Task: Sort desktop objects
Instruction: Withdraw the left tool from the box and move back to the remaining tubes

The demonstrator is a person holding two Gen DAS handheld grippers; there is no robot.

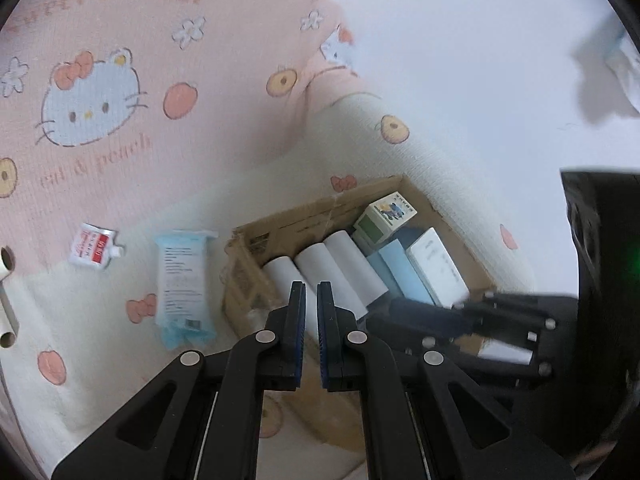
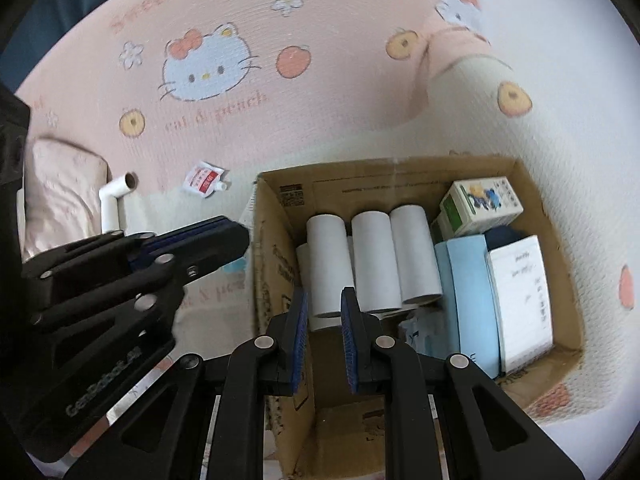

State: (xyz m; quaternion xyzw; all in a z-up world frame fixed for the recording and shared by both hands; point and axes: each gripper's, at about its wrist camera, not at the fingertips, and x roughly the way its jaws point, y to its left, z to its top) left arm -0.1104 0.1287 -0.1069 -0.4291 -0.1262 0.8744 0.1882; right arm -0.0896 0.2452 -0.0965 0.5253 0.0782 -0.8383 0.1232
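Note:
An open cardboard box [image 1: 320, 216] [image 2: 360, 172] lies on a pink cartoon-cat blanket. It holds white paper rolls [image 1: 340, 268] [image 2: 368, 256], a light blue box [image 1: 400, 272] [image 2: 468, 292], a white box [image 1: 436, 268] [image 2: 520, 292] and a small cartoon-printed box [image 1: 386, 216] [image 2: 480, 200]. My left gripper [image 1: 311, 292] [image 2: 236, 236] is shut and empty, above the box's left side. My right gripper [image 2: 324, 300] [image 1: 460, 312] hovers over the box's near end, jaws together with nothing between them. Outside the box lie a pale blue wipes pack [image 1: 184, 280] and a red-and-white pouch [image 1: 94, 246] [image 2: 204, 178].
A white pipe elbow [image 2: 114, 200] [image 1: 6, 280] rests left of the pouch, beside a pink cushion [image 2: 60, 196]. The blanket [image 1: 180, 140] [image 2: 320, 100] covers the whole surface, with a raised fold at the far right. A pale wall [image 1: 460, 60] rises behind it.

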